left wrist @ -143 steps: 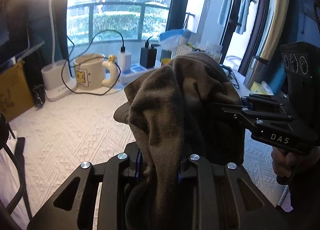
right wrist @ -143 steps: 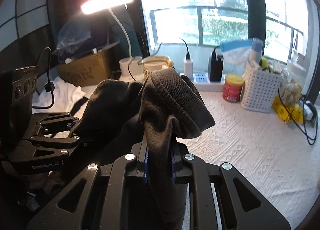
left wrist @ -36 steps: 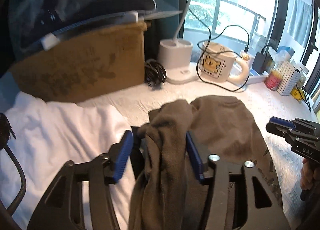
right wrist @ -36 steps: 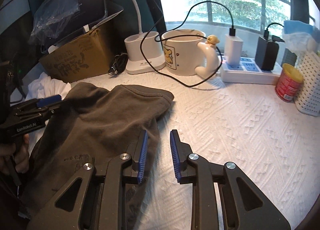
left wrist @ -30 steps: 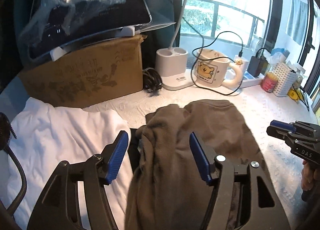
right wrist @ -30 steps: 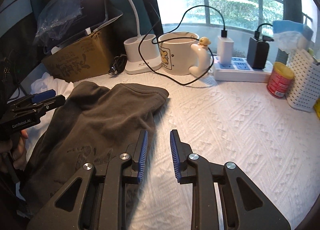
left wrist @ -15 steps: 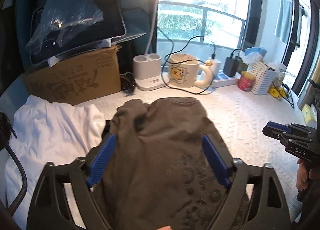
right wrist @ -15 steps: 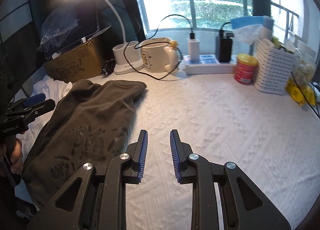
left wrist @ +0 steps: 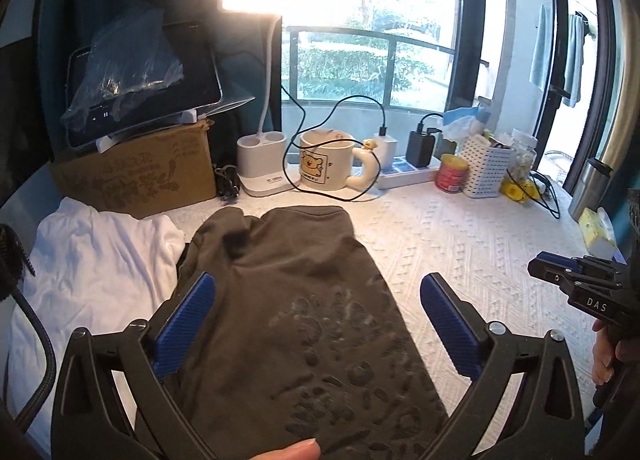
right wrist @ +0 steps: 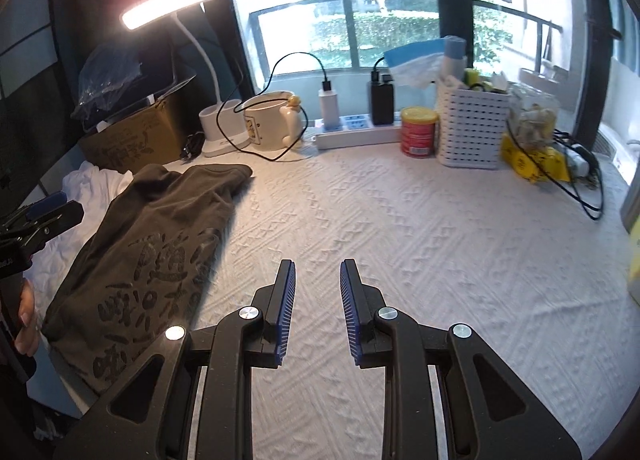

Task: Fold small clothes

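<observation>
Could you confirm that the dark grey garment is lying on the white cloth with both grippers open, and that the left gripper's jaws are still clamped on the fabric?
Not quite. The left gripper is not clamped: in the left wrist view its jaws stand wide apart above the dark grey garment. The rest holds: the garment lies on the white cloth, and the right gripper is open too.

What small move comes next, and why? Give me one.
Probably bring the left gripper down to pinch the near left edge of the brown garment. Its jaws stand wide open over the cloth, which lies loosely flat with a rumpled far corner, and the right gripper hangs open beside it over the white tablecloth.
</observation>
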The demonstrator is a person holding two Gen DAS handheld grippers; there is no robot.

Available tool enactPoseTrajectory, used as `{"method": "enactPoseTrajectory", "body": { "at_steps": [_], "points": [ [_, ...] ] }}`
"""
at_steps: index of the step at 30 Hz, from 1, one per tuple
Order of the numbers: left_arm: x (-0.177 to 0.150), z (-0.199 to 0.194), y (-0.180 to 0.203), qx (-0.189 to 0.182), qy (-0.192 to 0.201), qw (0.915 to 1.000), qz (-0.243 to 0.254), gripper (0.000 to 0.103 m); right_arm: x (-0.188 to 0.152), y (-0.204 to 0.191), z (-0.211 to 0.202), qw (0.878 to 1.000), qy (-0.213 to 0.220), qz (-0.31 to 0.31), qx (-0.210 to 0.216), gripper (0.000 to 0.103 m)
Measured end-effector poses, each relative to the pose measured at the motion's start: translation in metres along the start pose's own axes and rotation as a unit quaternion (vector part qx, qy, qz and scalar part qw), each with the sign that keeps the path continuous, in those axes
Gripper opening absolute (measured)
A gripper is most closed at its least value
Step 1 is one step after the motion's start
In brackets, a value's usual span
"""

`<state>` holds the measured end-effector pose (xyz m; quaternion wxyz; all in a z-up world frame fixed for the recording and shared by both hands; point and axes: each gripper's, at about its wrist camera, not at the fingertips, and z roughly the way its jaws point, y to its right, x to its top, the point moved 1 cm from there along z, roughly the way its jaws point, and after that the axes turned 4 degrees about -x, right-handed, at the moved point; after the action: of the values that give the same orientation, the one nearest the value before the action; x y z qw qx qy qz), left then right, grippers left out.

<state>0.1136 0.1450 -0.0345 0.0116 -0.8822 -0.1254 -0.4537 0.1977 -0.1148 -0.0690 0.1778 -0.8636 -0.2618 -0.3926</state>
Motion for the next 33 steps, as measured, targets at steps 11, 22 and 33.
{"method": "enactPoseTrajectory", "body": {
  "at_steps": [11,22,33],
  "points": [
    [-0.008,-0.037,0.023,-0.011,0.037,0.9992,0.014,0.101,-0.012,-0.001,-0.040,1.000,0.020,-0.001,-0.020,0.026],
    [-0.007,-0.079,0.041,-0.021,0.091,0.9951,0.030,0.102,-0.016,-0.004,-0.088,0.997,0.064,0.000,-0.035,0.063],
    [-0.007,-0.123,0.062,-0.045,0.143,0.9872,0.053,0.102,-0.018,-0.006,-0.146,0.991,0.118,0.000,-0.056,0.063]
  ]
}}
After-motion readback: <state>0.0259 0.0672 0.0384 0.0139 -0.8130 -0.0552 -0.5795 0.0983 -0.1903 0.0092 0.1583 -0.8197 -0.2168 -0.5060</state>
